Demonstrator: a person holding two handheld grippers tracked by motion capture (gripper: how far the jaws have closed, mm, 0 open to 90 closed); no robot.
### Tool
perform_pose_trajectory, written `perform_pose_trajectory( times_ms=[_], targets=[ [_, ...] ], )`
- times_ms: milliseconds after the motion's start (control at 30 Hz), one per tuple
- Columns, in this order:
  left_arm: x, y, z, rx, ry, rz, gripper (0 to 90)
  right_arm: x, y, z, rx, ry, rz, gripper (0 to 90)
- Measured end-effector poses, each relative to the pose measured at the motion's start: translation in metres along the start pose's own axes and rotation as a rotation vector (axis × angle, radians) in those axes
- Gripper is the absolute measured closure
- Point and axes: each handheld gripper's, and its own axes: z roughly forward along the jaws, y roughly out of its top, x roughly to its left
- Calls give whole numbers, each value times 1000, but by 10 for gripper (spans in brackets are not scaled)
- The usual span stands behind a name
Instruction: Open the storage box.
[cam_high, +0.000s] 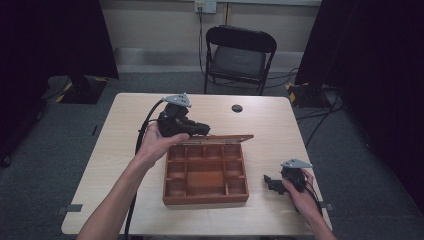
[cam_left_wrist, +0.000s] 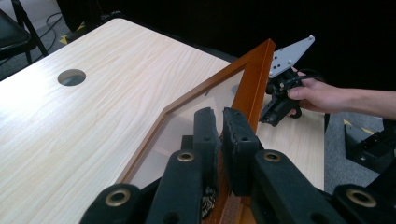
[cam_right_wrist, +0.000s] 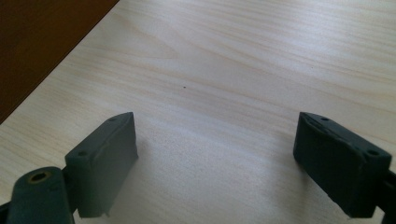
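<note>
black folding chair (cam_high: 240, 55) beyond the table (cam_high: 125, 125)

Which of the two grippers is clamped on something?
The left gripper, pinching the box's raised lid. The right gripper gapes open over bare table.

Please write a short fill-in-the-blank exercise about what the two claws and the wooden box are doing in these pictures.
1. The left claw is shut on the wooden frame of the box's glazed ____.
2. The right claw hovers over the pale wooden table with its jaws ____.
3. The brown wooden compartment box holds ____ in its compartments.
4. Behind the table stands a black folding ____.

Missing words: lid; open; nothing; chair
</note>
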Motion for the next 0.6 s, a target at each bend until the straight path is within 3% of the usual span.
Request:
perform_pose_trajectory(
  times_ms=[600],
  targets=[
    [-1,-2,0,-15,4,-3,844,0,0,0,0,0,0,132]
  ],
)
